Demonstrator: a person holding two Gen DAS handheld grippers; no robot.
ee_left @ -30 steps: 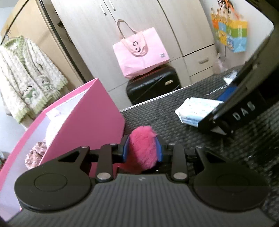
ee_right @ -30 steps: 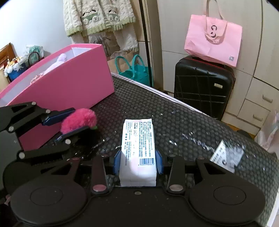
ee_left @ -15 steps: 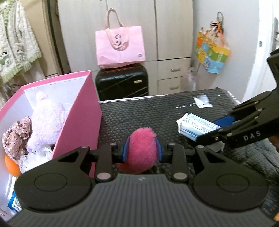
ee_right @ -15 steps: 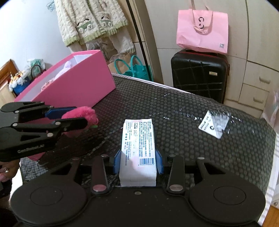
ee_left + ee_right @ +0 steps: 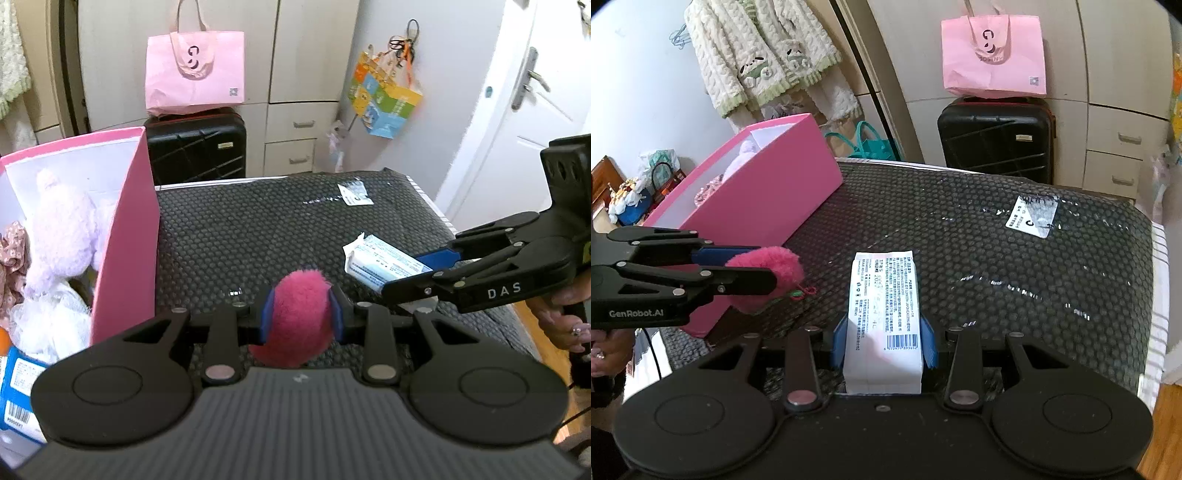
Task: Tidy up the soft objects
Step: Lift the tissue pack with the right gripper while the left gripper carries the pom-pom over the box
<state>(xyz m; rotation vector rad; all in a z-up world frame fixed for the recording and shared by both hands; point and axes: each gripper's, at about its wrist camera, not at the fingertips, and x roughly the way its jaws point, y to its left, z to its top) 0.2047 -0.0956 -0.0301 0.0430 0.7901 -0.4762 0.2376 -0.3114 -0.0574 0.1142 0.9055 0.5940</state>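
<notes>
My left gripper (image 5: 300, 317) is shut on a fluffy magenta pompom (image 5: 295, 314) and holds it above the black honeycomb surface (image 5: 258, 229), just right of the open pink box (image 5: 127, 229). The pompom also shows in the right wrist view (image 5: 768, 273), held by the left gripper (image 5: 753, 275). My right gripper (image 5: 884, 341) is shut on a white tissue pack (image 5: 884, 314) and holds it above the surface; the pack also shows in the left wrist view (image 5: 380, 264), right of the pompom. The box holds a pale plush toy (image 5: 62, 229), a floral scrunchie (image 5: 13, 254) and white fabric (image 5: 48, 321).
A white label (image 5: 1032, 216) lies on the far right of the surface. Behind the surface stand a black suitcase (image 5: 995, 138) with a pink tote bag (image 5: 993, 55) on it and wardrobe drawers (image 5: 1123, 155). A knitted cardigan (image 5: 761, 55) hangs at the back left.
The left gripper with the pompom has risen and turned, so the inside of the pink box shows more. The right gripper with the tissue pack has lifted and tilted slightly.
</notes>
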